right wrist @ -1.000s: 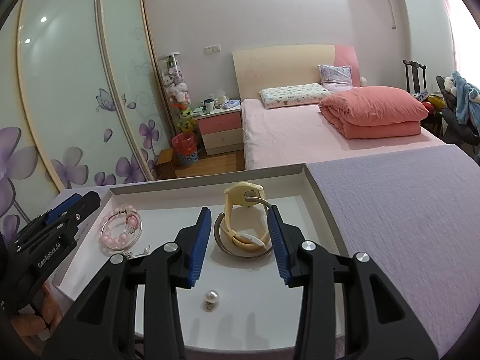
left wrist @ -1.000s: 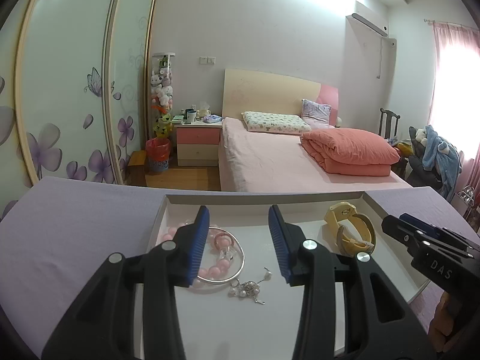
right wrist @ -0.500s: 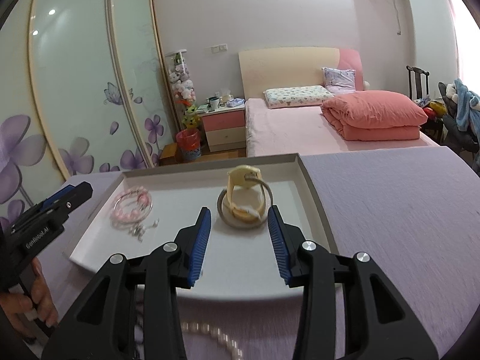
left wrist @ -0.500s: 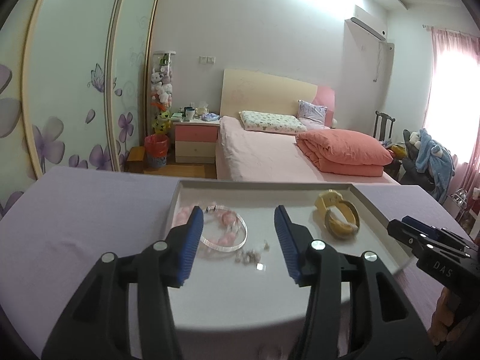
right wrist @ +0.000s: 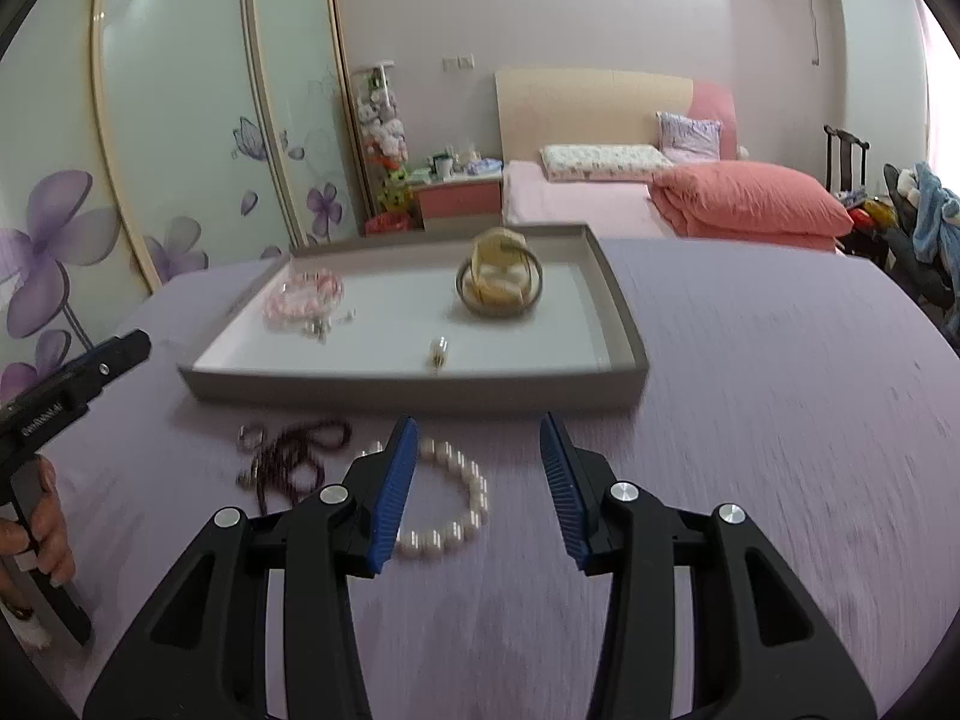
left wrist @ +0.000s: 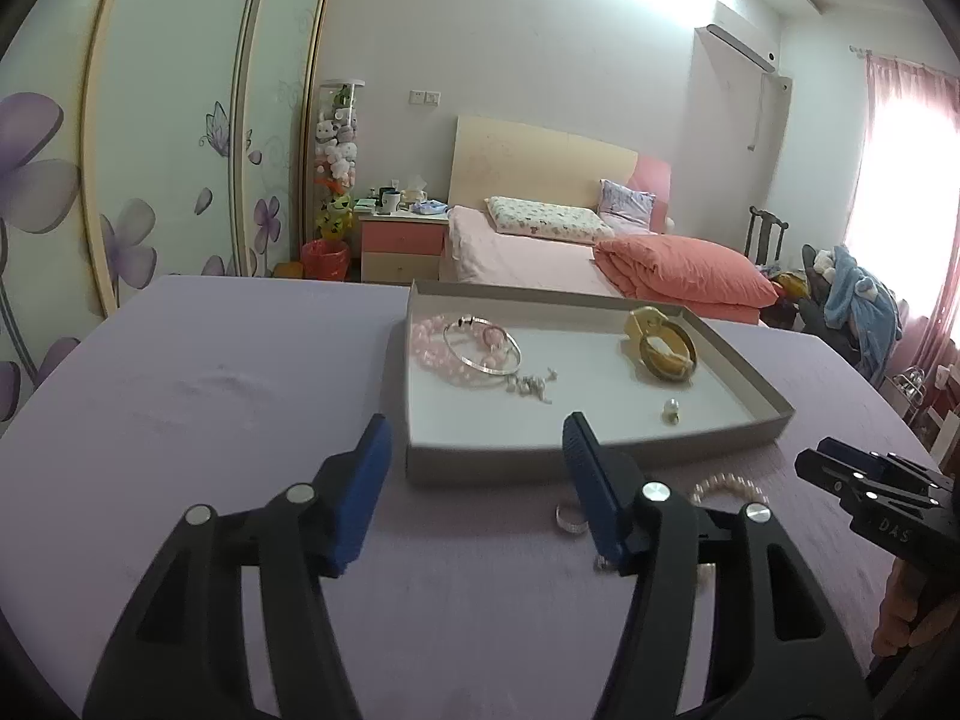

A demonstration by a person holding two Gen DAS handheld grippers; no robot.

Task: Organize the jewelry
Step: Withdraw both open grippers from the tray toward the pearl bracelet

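Note:
A grey tray [left wrist: 744, 372] with a white floor lies on the purple cloth. In it are pink bead bracelets with a silver bangle [left wrist: 480, 348], small silver earrings [left wrist: 531, 384], a yellow watch inside a bangle [left wrist: 660, 348] and a pearl earring [left wrist: 671, 411]. My left gripper [left wrist: 477, 468] hangs before the tray's front wall, its jaws opening with nothing between them. My right gripper [right wrist: 477, 468] is open over the cloth. A white pearl bracelet [right wrist: 456, 504] lies under it, partly behind its left finger. Dark beads [right wrist: 300, 456] and a ring [right wrist: 252, 435] lie to the left.
The purple cloth [right wrist: 780, 420] stretches wide to the right of the tray. The left gripper [right wrist: 135, 345] and the hand holding it [right wrist: 48, 516] show at the left edge of the right wrist view. Behind the table stand a bed [left wrist: 540, 258] and a flowered wardrobe [left wrist: 150, 150].
Both grippers have drawn back from above the tray to the cloth in front of it. The left jaws have widened. The pearl bracelet, dark beads and ring have come into view.

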